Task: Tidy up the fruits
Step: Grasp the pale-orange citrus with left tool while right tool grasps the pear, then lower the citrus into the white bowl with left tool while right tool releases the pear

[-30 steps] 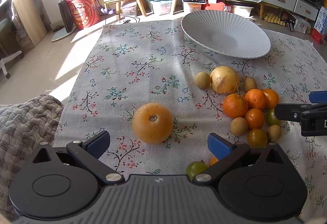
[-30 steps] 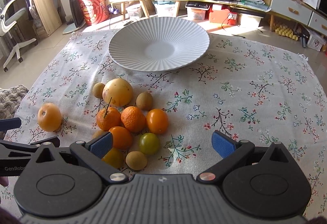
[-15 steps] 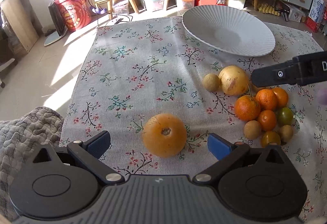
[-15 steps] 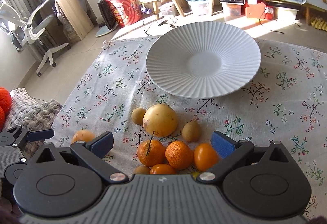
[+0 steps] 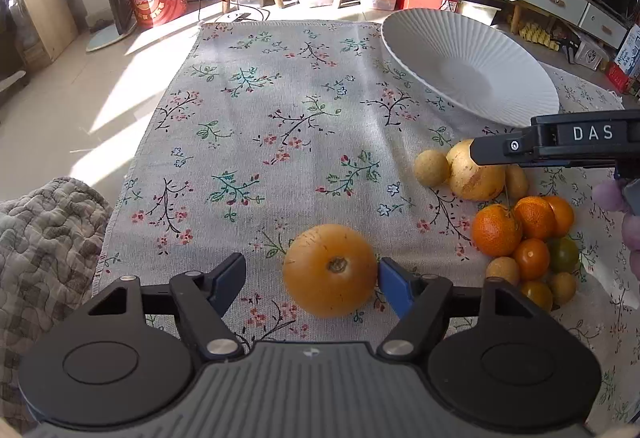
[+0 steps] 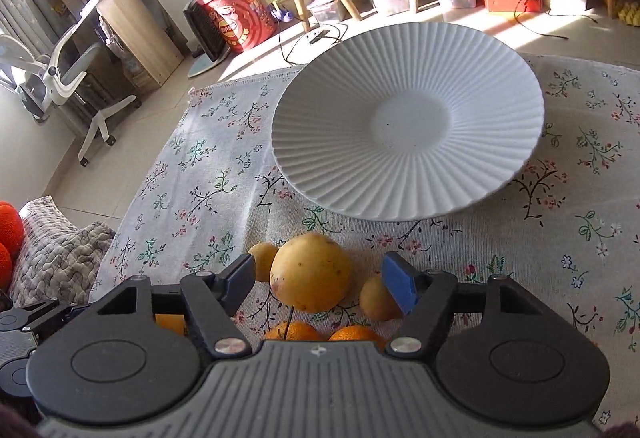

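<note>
I am closing my left gripper (image 5: 311, 272) around a big orange fruit (image 5: 330, 270) at six o'clock on the floral cloth (image 5: 280, 126), its right pad touching, while my right gripper (image 6: 318, 280) is closing around a yellow fruit (image 6: 311, 271), pads apart, the white plate (image 6: 408, 118) at twelve o'clock.

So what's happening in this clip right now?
A person works two handheld grippers over a floral cloth. The left gripper is closing around a lone orange fruit; the right gripper is closing around a big yellow fruit in the pile. The white plate holds nothing yet.
</note>
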